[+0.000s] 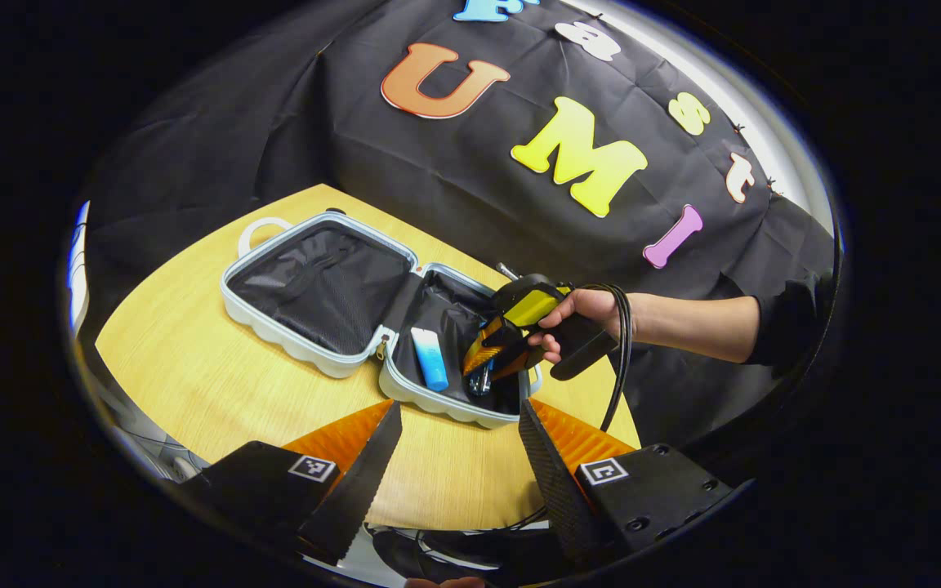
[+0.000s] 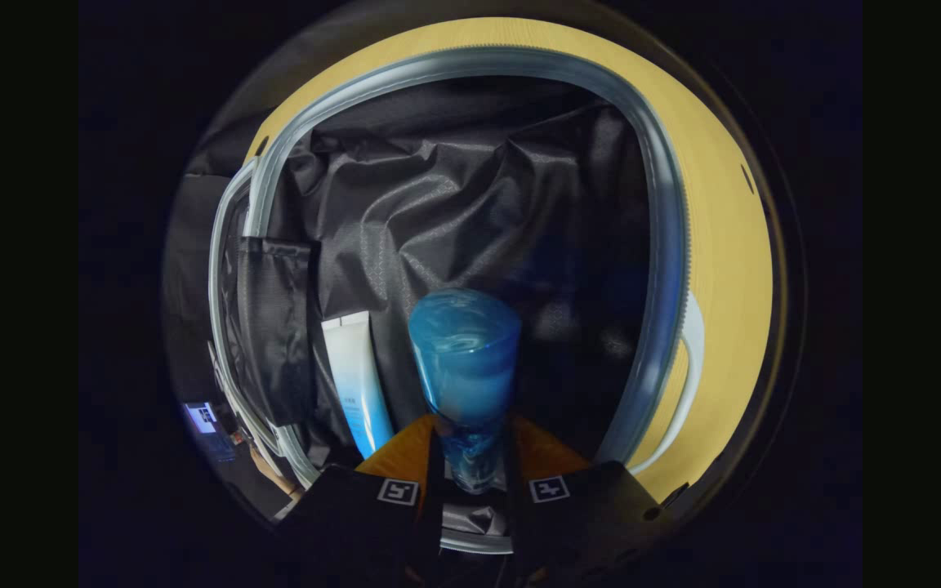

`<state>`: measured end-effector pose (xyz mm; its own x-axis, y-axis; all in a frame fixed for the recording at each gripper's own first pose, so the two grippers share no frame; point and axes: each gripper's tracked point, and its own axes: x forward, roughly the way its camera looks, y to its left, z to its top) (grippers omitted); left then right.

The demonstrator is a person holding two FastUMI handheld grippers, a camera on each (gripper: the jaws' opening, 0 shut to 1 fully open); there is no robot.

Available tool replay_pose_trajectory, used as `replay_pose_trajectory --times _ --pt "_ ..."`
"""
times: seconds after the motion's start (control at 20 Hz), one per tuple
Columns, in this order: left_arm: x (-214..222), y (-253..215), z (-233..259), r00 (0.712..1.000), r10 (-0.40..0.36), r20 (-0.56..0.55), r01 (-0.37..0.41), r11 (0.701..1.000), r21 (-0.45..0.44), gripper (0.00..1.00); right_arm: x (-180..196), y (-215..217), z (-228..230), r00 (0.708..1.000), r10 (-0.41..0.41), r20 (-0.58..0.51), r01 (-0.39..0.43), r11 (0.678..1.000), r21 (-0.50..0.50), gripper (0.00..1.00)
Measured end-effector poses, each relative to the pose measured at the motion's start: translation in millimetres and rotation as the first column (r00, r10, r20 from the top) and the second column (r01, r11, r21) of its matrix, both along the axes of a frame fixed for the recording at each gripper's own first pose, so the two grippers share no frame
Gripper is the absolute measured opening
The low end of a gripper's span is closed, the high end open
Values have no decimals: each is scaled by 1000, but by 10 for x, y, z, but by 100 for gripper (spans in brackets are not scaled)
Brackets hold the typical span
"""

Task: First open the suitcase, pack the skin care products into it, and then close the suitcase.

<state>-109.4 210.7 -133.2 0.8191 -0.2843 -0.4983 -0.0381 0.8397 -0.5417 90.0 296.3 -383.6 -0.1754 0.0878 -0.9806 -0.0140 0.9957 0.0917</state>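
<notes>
A pale grey suitcase (image 1: 274,327) lies open flat on the wooden table, both halves lined in black. A white-and-blue tube (image 1: 430,358) lies in its right half. In the left gripper view my right gripper (image 1: 483,377), held by a hand, reaches down into that half. Its own view shows it (image 2: 470,465) shut on a translucent blue bottle (image 2: 464,351), held just above the black lining beside the tube (image 2: 356,384). My left gripper (image 1: 458,441) hangs open above the table's front edge, nothing between its fingers.
The suitcase's white handle (image 1: 262,229) sticks out at its far left end. A black cable (image 1: 622,359) loops from the right gripper down past the table edge. The suitcase rim (image 2: 666,245) rings the right gripper closely. Bare tabletop (image 1: 193,367) stretches left of the case.
</notes>
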Motion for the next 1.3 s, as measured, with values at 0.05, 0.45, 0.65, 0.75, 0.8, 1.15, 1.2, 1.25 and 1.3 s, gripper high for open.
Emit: replay_pose_trajectory --times 0.05,0.45,0.65,0.75,0.8,1.15,1.2,1.25,1.3 --pt "35 29 21 1000 1 7 -1 1000 15 93 -1 2 4 1000 -1 5 1 1000 -4 33" --pt "186 247 29 999 28 31 -28 999 17 93 -114 -43 181 999 -39 29 39 999 -6 47" --pt "498 1045 -220 995 100 18 -101 994 49 93 -293 -67 699 993 7 117 -20 994 108 62" --pt "763 1604 -466 990 137 -32 -132 983 124 93 -411 -147 1029 978 36 207 -72 982 172 68" --pt "885 1892 -592 986 159 -59 -147 975 166 93 -484 -222 1182 966 45 255 -98 975 198 69" --pt "1918 3079 -1421 952 189 -242 -115 950 289 91 -1117 -912 1914 914 -106 391 -58 921 386 64" --pt "2031 3156 -1576 944 183 -273 -98 950 297 91 -1191 -1001 1969 909 -128 396 -47 913 405 69" --pt "2113 3182 -1669 937 177 -303 -82 949 303 91 -1234 -1077 2019 904 -158 397 -27 906 421 69" --pt "2190 3228 -1773 925 182 -333 -72 946 316 91 -1257 -1129 2058 898 -192 395 -1 898 439 69"
